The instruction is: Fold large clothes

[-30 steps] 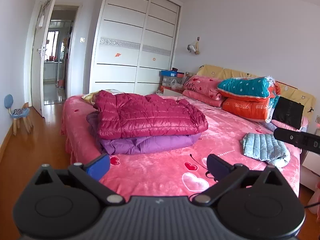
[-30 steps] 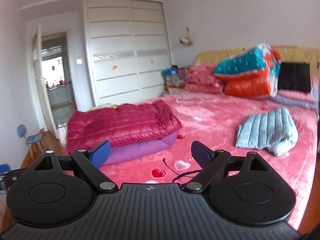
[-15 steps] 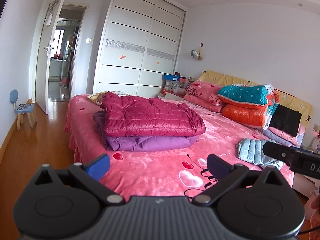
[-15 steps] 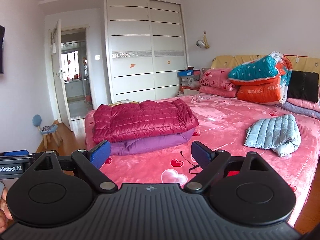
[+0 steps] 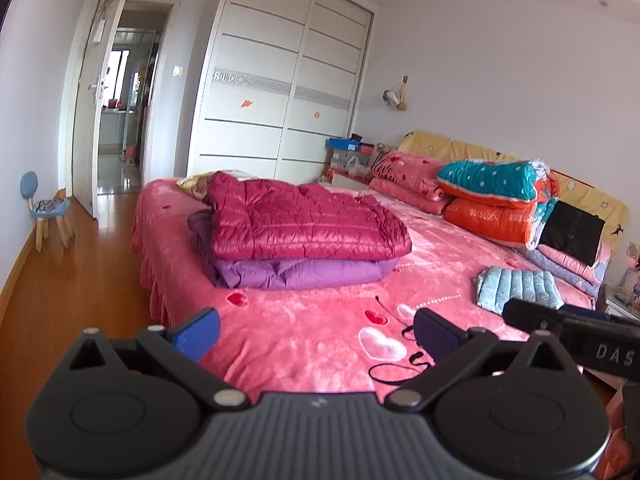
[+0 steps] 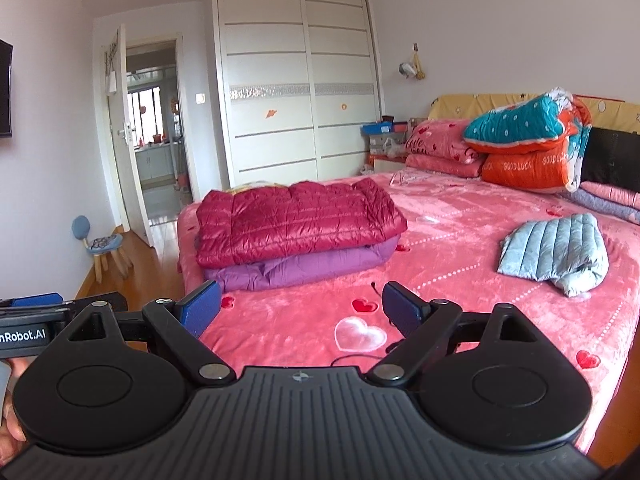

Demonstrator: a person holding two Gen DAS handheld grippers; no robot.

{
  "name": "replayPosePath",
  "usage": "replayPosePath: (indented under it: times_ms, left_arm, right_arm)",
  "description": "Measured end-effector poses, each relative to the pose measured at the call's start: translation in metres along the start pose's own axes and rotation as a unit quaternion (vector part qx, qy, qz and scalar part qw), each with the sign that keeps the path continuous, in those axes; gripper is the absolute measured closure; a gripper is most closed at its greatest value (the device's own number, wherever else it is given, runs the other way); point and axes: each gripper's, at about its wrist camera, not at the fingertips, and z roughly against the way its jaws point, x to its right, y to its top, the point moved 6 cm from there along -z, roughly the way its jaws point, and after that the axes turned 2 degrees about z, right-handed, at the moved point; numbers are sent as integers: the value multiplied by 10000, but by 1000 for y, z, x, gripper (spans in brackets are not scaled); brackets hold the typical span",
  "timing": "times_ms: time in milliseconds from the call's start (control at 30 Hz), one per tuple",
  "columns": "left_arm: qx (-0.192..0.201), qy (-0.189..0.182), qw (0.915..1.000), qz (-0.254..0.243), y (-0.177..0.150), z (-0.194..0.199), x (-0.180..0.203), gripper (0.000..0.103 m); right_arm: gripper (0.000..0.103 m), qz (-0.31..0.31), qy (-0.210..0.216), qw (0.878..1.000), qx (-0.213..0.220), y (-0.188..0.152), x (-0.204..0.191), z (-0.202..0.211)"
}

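Observation:
A folded crimson down jacket [image 5: 304,220] [image 6: 296,218] lies on top of a folded purple down jacket [image 5: 296,272] [image 6: 304,266] at the left of the pink bed [image 5: 320,320] [image 6: 460,240]. A crumpled light-blue quilted jacket [image 5: 516,286] [image 6: 556,250] lies at the bed's right. My left gripper [image 5: 316,330] is open and empty, short of the bed's near edge. My right gripper [image 6: 300,308] is open and empty, also short of the edge. Each gripper shows at the side of the other's view.
A black cord [image 5: 400,360] lies on the bed near the front edge. Stacked quilts and pillows [image 5: 492,196] [image 6: 532,148] sit at the headboard. A white wardrobe [image 6: 300,92], an open door [image 5: 108,100] and a small blue chair [image 5: 46,208] stand at the left over wooden floor.
Both grippers have pulled back from the bed and risen a little; the bed and jackets look farther away. Both stay open and empty.

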Motion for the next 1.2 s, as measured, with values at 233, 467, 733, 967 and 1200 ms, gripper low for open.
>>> replayPosePath:
  times_ms: [233,467,733,967,1200]
  left_arm:
    - [-113,85,9999,-4,-9,-5,-2,1]
    - [-199,143,9997,-33,-15,-8,-1,1]
    - [-216,231,9994,-106,-19,-11,-2,1]
    - [-215,447,9986,-165,-21,-14,-5,1]
    - [-230,552,9979,-245,-23,-16,-5,1]
  right_arm:
    - [0,-36,147,9992,-363,-12,0,-14]
    - [0,-11,156,9985,-532,-15,1,-26]
    - [0,4,181,9977,-658,-19,3,-30]
    - [0,11,359,9971,-664,-20,2,-26]
    - [0,4,392,9970,-669,-21,6,-24]
